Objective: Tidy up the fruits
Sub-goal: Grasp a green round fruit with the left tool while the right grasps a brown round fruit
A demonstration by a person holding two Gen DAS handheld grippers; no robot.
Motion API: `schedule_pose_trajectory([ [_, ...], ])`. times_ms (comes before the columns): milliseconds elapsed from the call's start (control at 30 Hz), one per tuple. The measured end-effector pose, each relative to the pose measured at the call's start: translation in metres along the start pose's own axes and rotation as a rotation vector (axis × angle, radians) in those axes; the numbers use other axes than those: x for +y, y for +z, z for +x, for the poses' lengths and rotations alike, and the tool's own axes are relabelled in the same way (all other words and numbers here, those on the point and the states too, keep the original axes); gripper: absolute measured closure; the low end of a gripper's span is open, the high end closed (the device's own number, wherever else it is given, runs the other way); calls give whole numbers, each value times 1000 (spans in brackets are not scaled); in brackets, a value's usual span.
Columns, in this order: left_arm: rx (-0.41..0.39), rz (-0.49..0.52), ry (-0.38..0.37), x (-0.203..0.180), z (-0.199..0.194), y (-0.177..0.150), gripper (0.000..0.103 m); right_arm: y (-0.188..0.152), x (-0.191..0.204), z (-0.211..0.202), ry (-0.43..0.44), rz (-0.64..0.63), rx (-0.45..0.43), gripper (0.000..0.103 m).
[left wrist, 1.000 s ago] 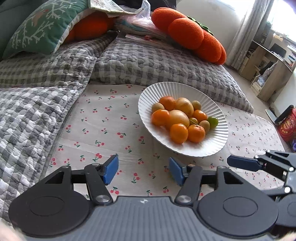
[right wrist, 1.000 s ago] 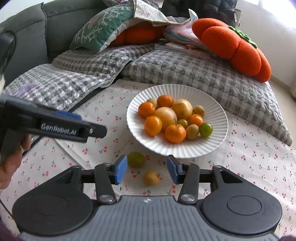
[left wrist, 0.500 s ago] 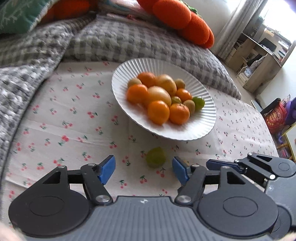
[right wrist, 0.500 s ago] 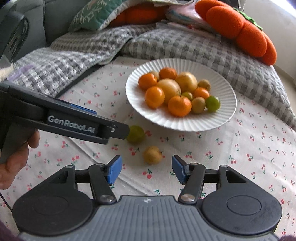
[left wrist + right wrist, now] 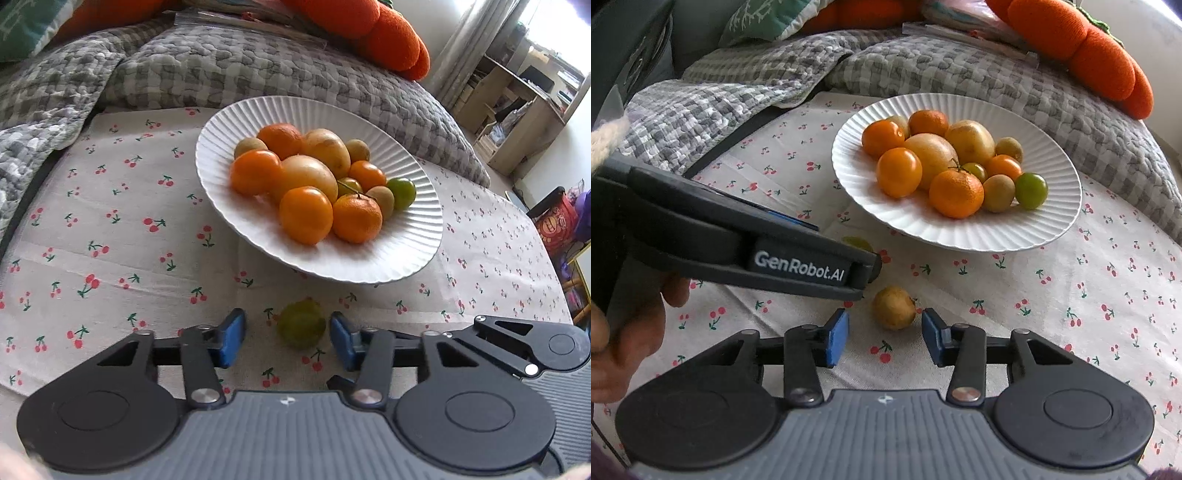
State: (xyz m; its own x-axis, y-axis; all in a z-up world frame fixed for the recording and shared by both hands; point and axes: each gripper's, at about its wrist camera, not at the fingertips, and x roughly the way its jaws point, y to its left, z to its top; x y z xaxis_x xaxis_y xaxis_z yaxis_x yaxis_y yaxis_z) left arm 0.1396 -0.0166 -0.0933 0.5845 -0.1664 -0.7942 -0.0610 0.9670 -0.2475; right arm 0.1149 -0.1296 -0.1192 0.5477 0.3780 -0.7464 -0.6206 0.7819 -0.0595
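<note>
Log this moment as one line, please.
left gripper: closing around green fruit, no contact | right gripper: closing around yellow-brown fruit, no contact | plate: full

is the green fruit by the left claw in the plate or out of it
Out. The green fruit lies on the cherry-print cloth, in front of the white plate, between the left claw's open blue pads, which have just been closing.

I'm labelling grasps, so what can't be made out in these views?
- Right wrist view: green fruit mostly hidden behind the left gripper's finger.
- Left wrist view: yellow-brown fruit hidden behind the right gripper.
- Both views: fruits' undersides, and pad contact.
</note>
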Motion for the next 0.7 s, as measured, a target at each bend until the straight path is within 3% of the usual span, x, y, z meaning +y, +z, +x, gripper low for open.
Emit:
schedule_pose_trajectory([
  [200, -4, 19, -12, -2, 3, 0, 81, 2, 1, 3, -5, -14, -6, 67],
  [533, -5, 17, -16, 1, 2, 0, 82, 4, 4, 5, -18, -55, -12, 80],
  [700, 0, 12, -13, 2, 0, 1, 82, 4, 6, 5, -24, -77, -13, 80],
])
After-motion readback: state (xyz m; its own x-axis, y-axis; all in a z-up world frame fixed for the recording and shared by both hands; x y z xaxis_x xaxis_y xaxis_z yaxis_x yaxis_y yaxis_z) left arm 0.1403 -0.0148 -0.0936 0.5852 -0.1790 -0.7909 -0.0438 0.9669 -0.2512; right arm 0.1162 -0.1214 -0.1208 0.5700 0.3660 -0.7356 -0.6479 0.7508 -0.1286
